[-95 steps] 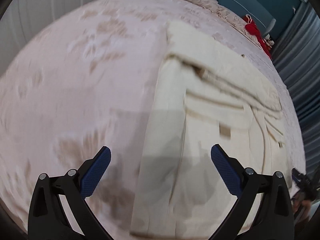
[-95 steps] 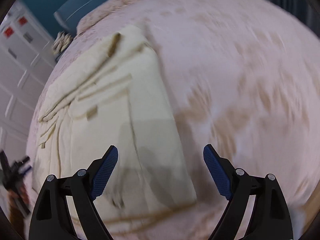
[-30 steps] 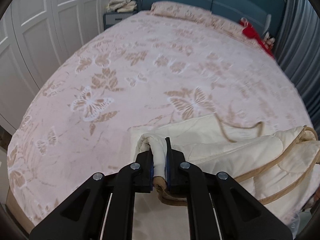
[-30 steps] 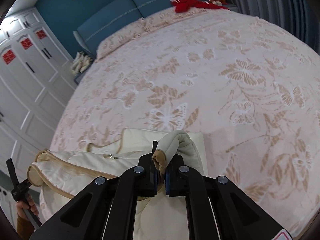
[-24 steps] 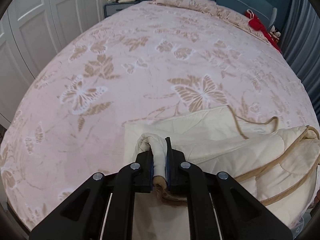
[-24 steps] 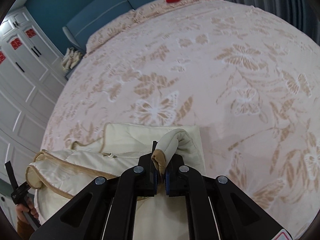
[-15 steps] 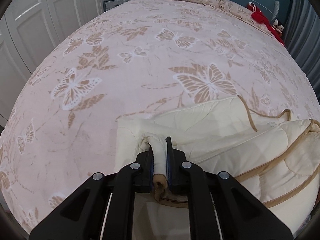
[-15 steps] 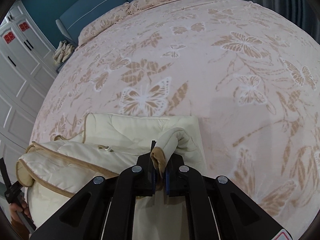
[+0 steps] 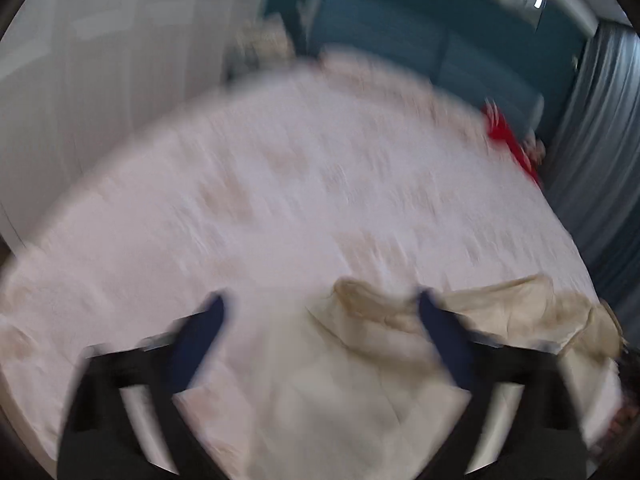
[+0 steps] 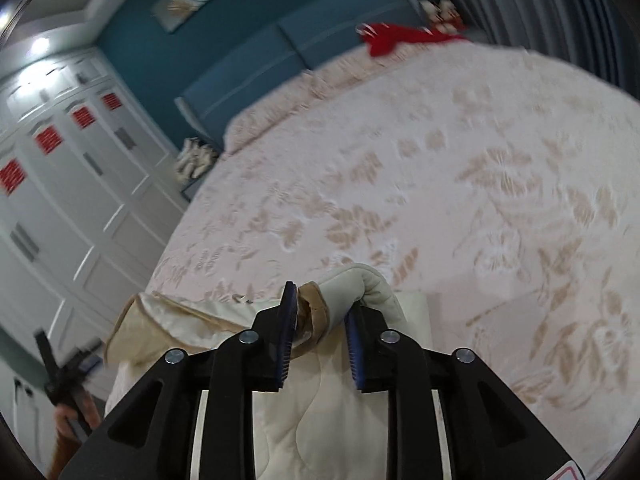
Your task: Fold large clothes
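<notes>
A cream quilted garment with tan trim point(image 9: 360, 368) lies folded on the near part of the bed. The left wrist view is blurred by motion. My left gripper point(image 9: 320, 320) is open and empty, its blue pads spread wide above the garment's near corner. In the right wrist view the garment point(image 10: 340, 412) lies under my right gripper point(image 10: 322, 312). Its jaws stand partly apart, with a rolled fold of the garment point(image 10: 352, 284) still lying loosely between the pads. The other gripper point(image 10: 64, 380) shows at the far left, beside the garment's tan-edged side point(image 10: 132, 328).
The bed has a pink cover with tan butterflies point(image 10: 460, 184). A red item point(image 10: 396, 36) lies by the blue headboard point(image 10: 280, 52). White wardrobe doors point(image 10: 60, 200) stand on the left. Grey curtains point(image 9: 600, 140) hang on the right.
Both grippers were shut on the garment's folded edge. The left one has opened wide and let go while moving fast. The right one has parted its jaws and tilted up.
</notes>
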A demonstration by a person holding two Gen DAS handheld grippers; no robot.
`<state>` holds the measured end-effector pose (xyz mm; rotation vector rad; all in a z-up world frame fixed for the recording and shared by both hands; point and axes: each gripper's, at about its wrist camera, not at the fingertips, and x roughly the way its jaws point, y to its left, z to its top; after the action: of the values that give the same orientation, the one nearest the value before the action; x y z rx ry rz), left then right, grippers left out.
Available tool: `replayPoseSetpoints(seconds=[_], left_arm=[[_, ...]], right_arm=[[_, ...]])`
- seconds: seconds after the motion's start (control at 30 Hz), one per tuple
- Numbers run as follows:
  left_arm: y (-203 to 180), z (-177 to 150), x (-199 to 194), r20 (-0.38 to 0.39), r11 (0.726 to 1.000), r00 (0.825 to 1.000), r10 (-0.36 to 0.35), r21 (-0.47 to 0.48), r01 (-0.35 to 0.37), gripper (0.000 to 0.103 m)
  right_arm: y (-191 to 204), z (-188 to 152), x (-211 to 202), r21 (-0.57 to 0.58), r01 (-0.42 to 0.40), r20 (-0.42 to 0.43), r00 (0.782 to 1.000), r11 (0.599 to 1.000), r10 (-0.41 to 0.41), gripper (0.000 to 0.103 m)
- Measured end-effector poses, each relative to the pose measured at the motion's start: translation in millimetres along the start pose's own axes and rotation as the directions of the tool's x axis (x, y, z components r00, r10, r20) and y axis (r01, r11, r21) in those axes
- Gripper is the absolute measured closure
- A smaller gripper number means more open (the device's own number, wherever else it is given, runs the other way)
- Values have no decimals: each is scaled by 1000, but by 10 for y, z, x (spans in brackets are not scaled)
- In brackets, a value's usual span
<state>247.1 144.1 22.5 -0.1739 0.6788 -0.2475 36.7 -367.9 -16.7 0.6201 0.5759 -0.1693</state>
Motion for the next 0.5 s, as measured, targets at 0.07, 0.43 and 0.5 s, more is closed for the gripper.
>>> replayPoseSetpoints(seconds=[0.07, 0.43, 0.5], left_arm=[[3, 83, -146, 24, 999, 999, -29, 24, 29, 5], [-164, -153, 132, -117, 991, 993, -13, 127, 28, 5], [-209, -203, 391, -178, 990, 984, -21, 130, 45, 5]], right_arm=[[37, -17, -101, 2, -37, 13, 999, 999, 37, 66], [249, 113, -298, -213, 215, 85, 976, 953, -201, 31], [186, 49, -58, -237, 221, 1, 974, 946, -227, 31]])
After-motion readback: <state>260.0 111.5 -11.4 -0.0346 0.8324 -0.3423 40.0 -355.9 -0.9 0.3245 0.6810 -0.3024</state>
